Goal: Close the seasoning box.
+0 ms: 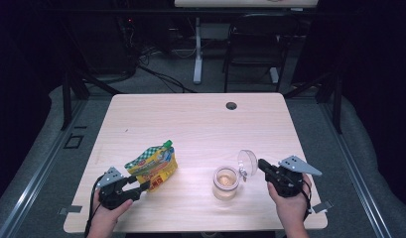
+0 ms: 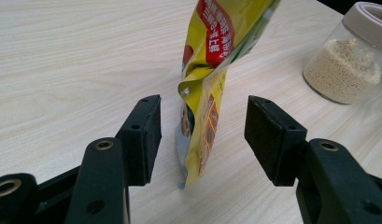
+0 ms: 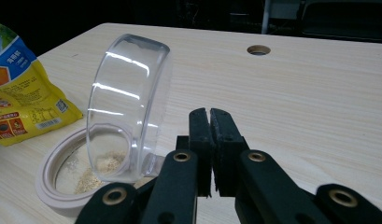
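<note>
Yellow and green printed plastic makes up the spouted refill pouch (image 1: pixel 152 167) that is seen on the pale wooden table (image 1: pixel 190 124), toward the person's left. Its lower corner is placed between the spread jaws of the left gripper (image 2: pixel 202 133); in the left gripper view both black pads are seen standing clear of the pouch, so nothing is grasped there. The pouch is tilted, with its green cap pointed away from the person.

To the right of the pouch, well apart from it, a small clear glass jar with a beige rim (image 1: pixel 226 182) is stood upright, and pale grains are seen at its bottom. Its clear hinged lid (image 3: pixel 125 105) is swung open and held nearly upright at the jar's right edge.

The right gripper (image 3: pixel 210 140) is held just beside the open lid, with its jaws clenched together and nothing between them. In the high view it is pointed toward the jar from the right. A round cable hole (image 1: pixel 231 105) is set into the far part of the table.
</note>
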